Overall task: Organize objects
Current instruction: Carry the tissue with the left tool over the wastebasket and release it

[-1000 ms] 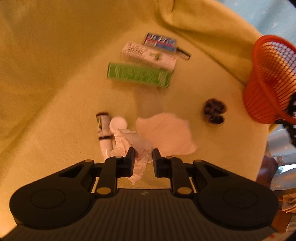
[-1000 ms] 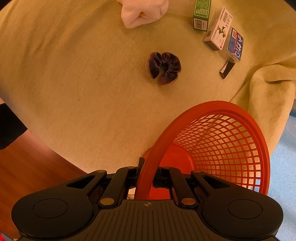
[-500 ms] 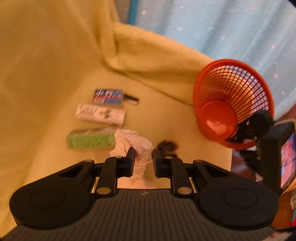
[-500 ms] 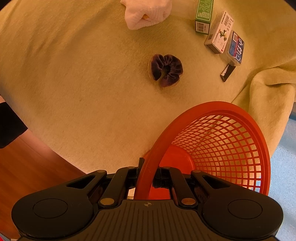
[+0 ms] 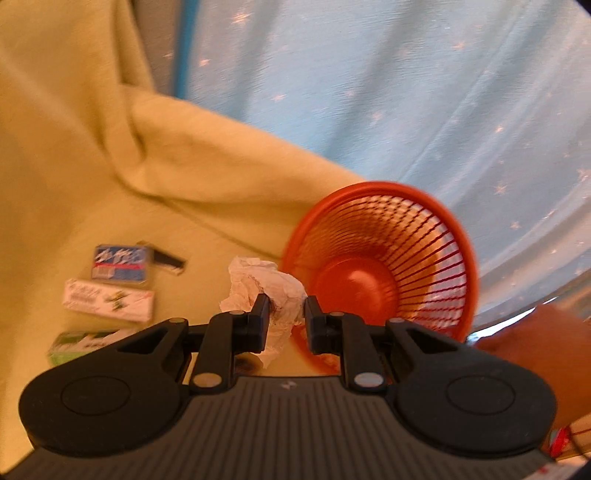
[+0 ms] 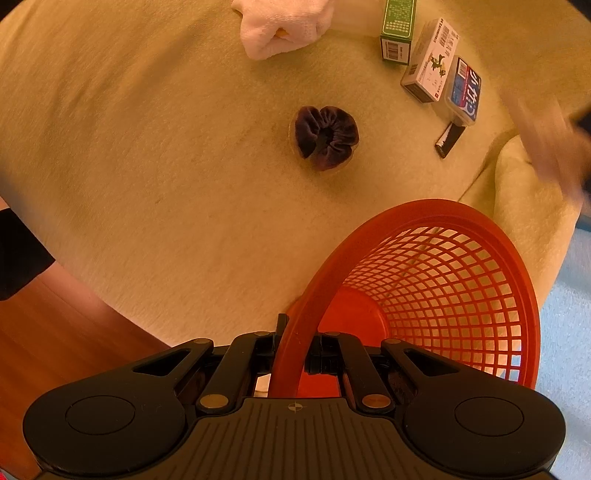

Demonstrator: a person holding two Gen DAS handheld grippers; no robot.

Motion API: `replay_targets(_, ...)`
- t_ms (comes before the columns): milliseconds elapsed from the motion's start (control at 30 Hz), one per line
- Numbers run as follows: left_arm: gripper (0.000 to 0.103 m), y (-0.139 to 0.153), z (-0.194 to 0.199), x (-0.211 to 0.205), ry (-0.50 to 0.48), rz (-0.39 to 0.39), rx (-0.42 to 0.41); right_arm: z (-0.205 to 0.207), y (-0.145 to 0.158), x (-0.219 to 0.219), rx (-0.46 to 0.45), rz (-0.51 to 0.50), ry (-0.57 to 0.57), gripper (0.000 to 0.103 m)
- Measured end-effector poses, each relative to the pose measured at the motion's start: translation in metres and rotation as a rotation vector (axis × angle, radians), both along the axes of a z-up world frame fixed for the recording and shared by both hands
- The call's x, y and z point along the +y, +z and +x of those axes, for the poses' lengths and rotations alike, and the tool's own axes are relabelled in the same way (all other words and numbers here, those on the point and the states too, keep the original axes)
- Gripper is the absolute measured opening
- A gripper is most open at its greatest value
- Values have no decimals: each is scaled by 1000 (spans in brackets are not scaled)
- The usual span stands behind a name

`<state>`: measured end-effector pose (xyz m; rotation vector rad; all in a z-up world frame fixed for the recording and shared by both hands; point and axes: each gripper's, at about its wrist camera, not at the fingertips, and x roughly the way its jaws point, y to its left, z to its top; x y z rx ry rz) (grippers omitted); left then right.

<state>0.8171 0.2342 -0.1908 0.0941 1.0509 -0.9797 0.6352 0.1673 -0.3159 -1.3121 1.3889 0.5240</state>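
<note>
Step in hand: carrying a piece of rubbish to the bin; judged to be the transfer, not yet the drop.

Left gripper (image 5: pixel 283 314): its fingers are closed most of the way on a crumpled tissue (image 5: pixel 264 286), pinched between the pads and held off the cloth. The wad bulges above and hangs below the tips.

Crumpled tissue, position: in the left wrist view it sits just left of the mouth of the red basket (image 5: pixel 384 258), in front of the rim rather than inside. That view is motion-blurred, so the gap to the rim cannot be told exactly.

Right gripper (image 6: pixel 293 356): clamped on the near rim of the red basket, one finger inside and one outside, tilting the basket so its mouth faces the table.

Basket contents: appears empty; only its solid base shows.

Left on the yellow cloth (image 6: pixel 147 166): a dark scrunchie (image 6: pixel 327 136), three small boxes (image 6: pixel 430 59) lying together, a white towel (image 6: pixel 284 26).

Next move calls for: bringing the left tips over the rim and into the mouth, then spreading the fingers; the right gripper should hold the basket steady.

Risk: the light tissue may cling to a pad.
</note>
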Motion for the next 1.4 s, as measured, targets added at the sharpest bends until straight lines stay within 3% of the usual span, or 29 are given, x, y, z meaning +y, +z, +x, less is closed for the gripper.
replay_targets(600,16,0,-9,-59,-115,-34,26,1,1,-2,-11,14,-17,2)
replay_targets(667,19,-2,-9,-61,-121,-35,48,1,2,-2,-11,15,-19,2)
replay_targets(733,30,-4,-10,-63,-114,-38,66,1,2,-2,-11,15,-19,2)
replay_targets(833,30,-6,-13,-63,-115,-36,66,1,2,-3,-13,15,-20,2)
replay_targets(1133,31,-4,-9,-31,-21,-35,41,-1,2,-4,-16,14,-21,2)
replay_targets(1400,34,-12,11,39,185,24,26,-2,3,-4,-16,15,-18,3)
